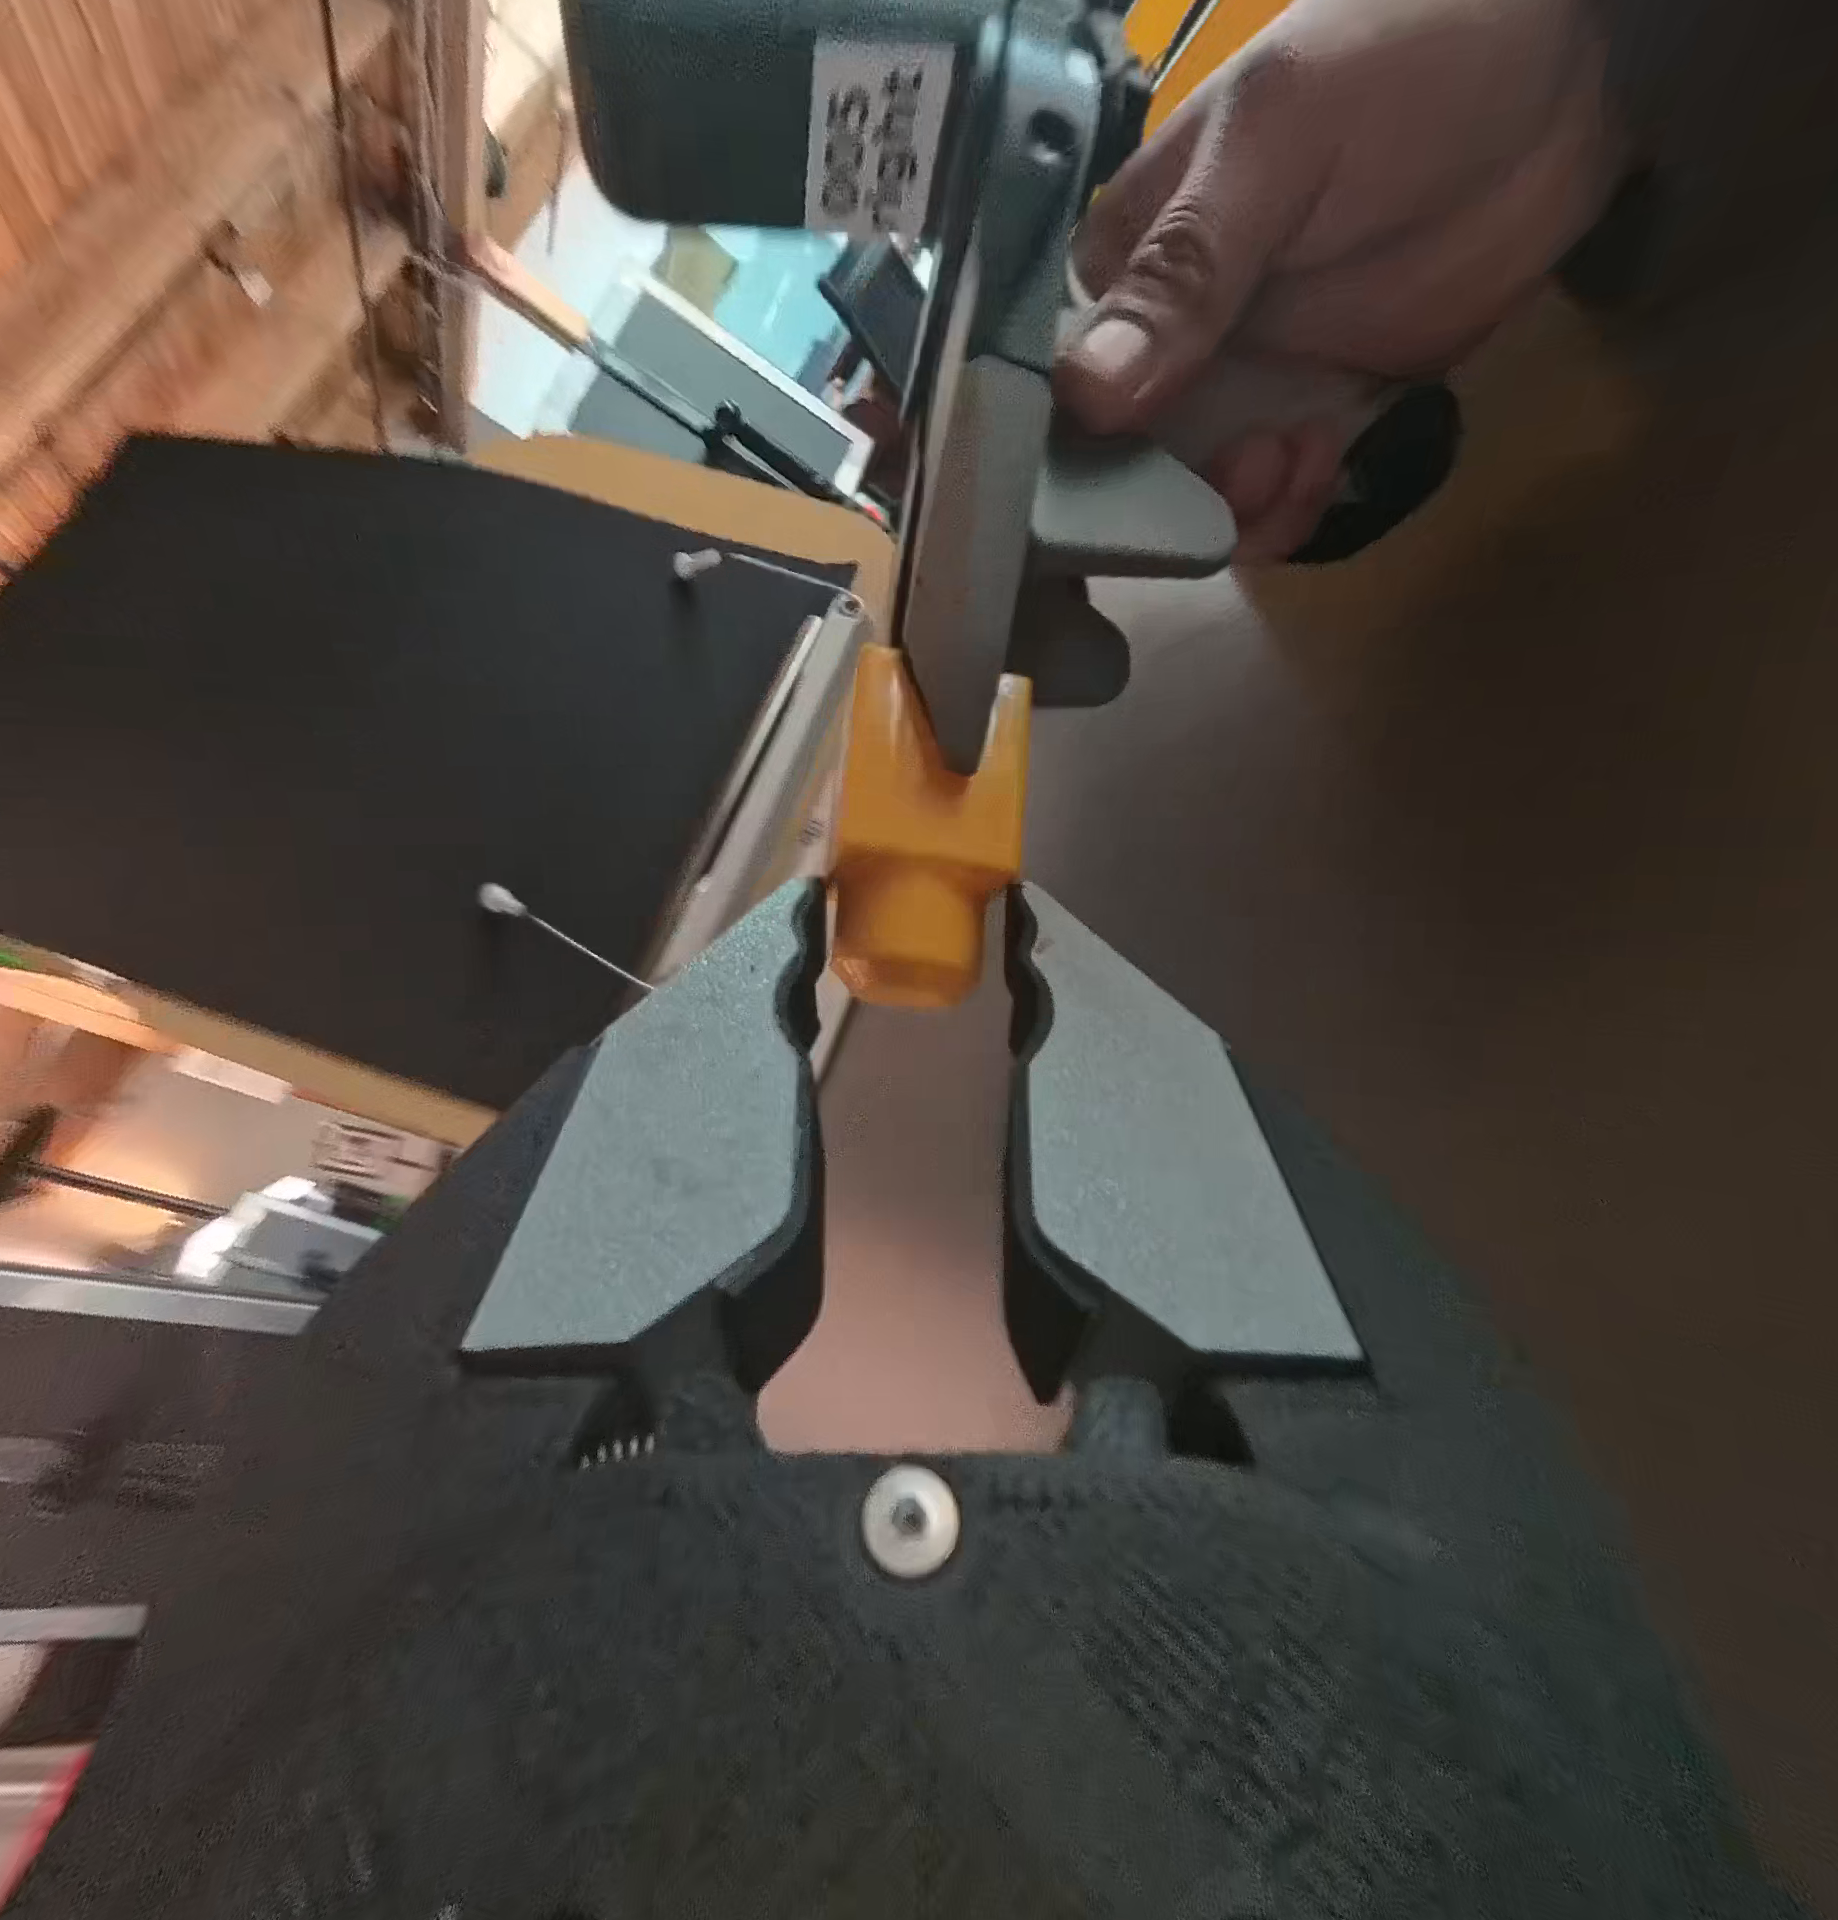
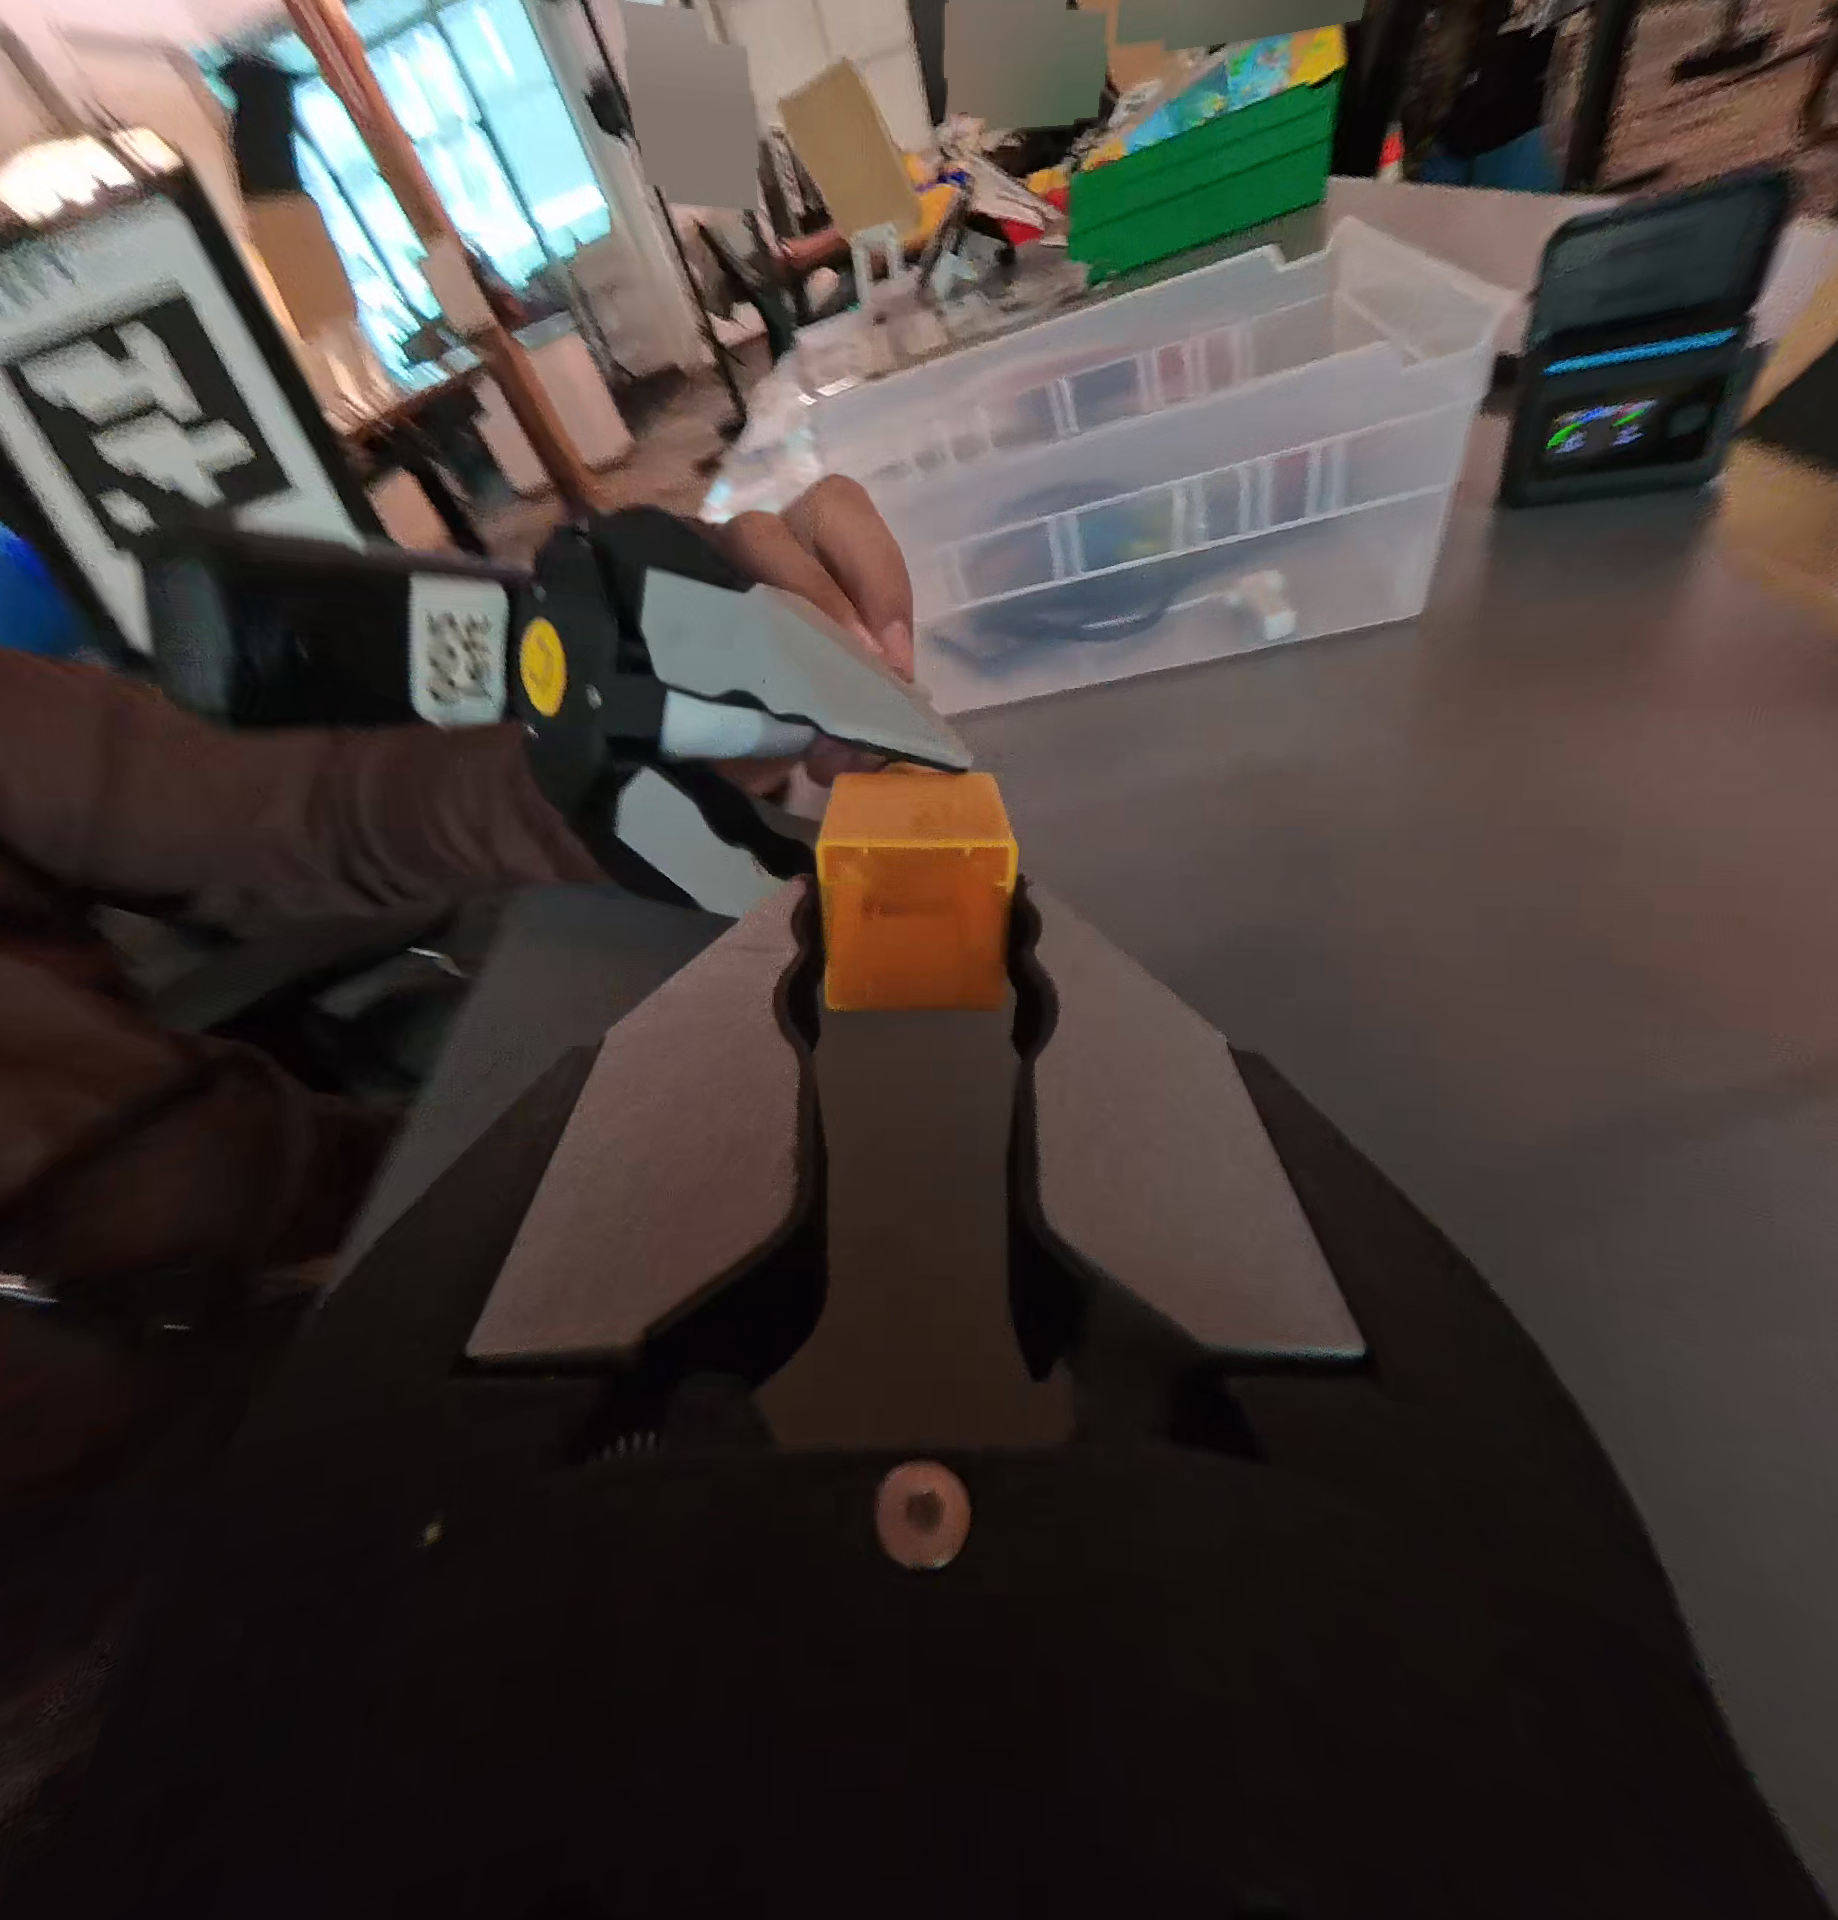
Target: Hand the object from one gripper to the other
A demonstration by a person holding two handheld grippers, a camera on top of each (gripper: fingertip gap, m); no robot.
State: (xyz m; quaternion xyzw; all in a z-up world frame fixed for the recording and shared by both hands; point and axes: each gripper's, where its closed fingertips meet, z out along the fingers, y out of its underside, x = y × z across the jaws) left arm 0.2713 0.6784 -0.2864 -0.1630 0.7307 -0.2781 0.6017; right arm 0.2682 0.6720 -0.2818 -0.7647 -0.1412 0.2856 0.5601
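Note:
An orange plastic block [image 2: 913,904] is clamped between the fingertips of my right gripper [image 2: 915,935], above the grey table. In the left wrist view the block [image 1: 920,831] hangs from the right gripper's fingers [image 1: 972,582], which come in from the top, held by a hand [image 1: 1310,208]. The block's narrower end sits between the tips of my left gripper [image 1: 915,966], with a thin gap showing on each side. In the right wrist view the left gripper's fingers [image 2: 790,675] come in from the left, and the upper one lies at the block's top edge.
A clear plastic drawer box [image 2: 1154,468] stands on the grey table [image 2: 1414,935] behind the block. A dark device with a small screen [image 2: 1642,353] stands at the right. A green crate [image 2: 1195,197] is farther back. A black board [image 1: 323,748] is on the left. The grippers are tip to tip, or close to it.

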